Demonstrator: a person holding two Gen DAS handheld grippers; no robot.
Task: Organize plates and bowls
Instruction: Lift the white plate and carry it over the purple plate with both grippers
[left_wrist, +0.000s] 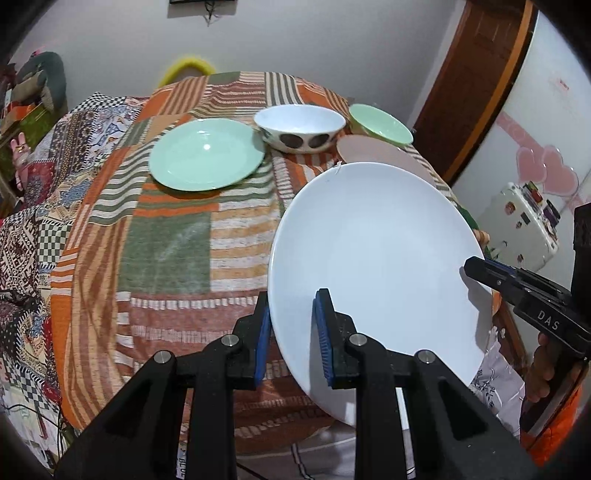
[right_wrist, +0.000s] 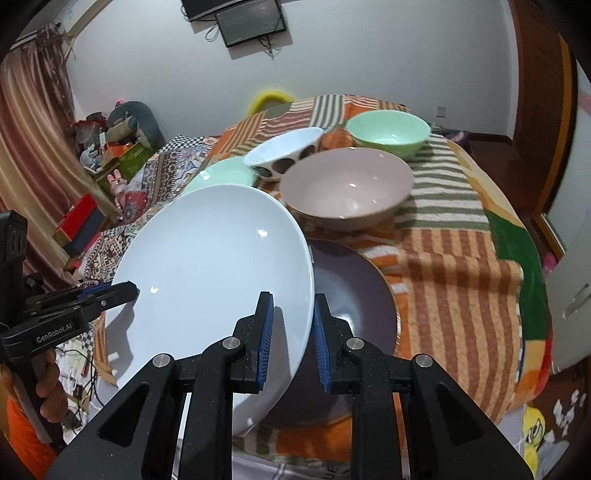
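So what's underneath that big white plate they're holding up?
Under the white plate, which both tools hold by its rim, a dark purple plate lies on the patchwork tablecloth. Only its right part shows; the rest is covered, so anything else beneath stays hidden.

Big plate is up off the table, tilted, left gripper clamped on its left rim, right gripper on its right. Another plate lies under it; bowls sit further back.
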